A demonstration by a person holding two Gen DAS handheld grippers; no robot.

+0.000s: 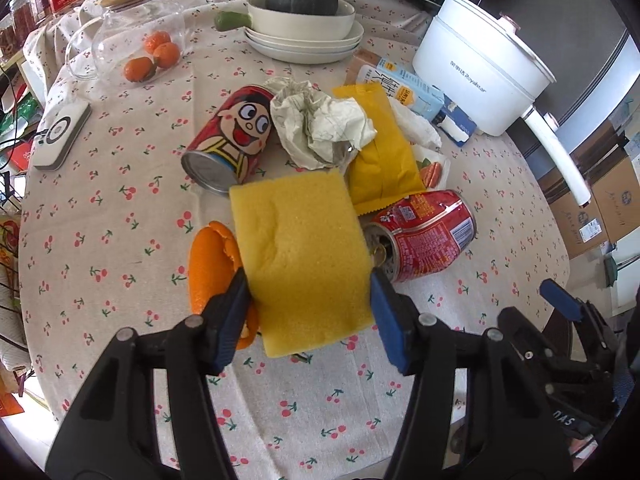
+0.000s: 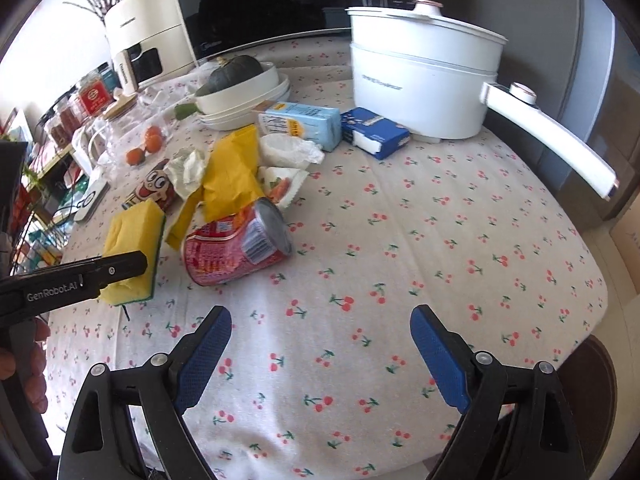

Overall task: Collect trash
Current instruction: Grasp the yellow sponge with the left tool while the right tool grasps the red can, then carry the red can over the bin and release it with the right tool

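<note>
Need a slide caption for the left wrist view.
Left claw grips a yellow sponge above trash on the cherry-print tablecloth.

left wrist: close over trash pile | right wrist: farther right | shared: sponge [image 1: 302,256], cans

The yellow sponge [image 1: 300,256] hides part of the orange peel [image 1: 212,264] at its 9 o'clock side. The crumpled paper [image 1: 320,124] covers the cartoon can's [image 1: 232,136] far end. The jars [image 1: 36,4] at 10 o'clock are cut off.
</note>
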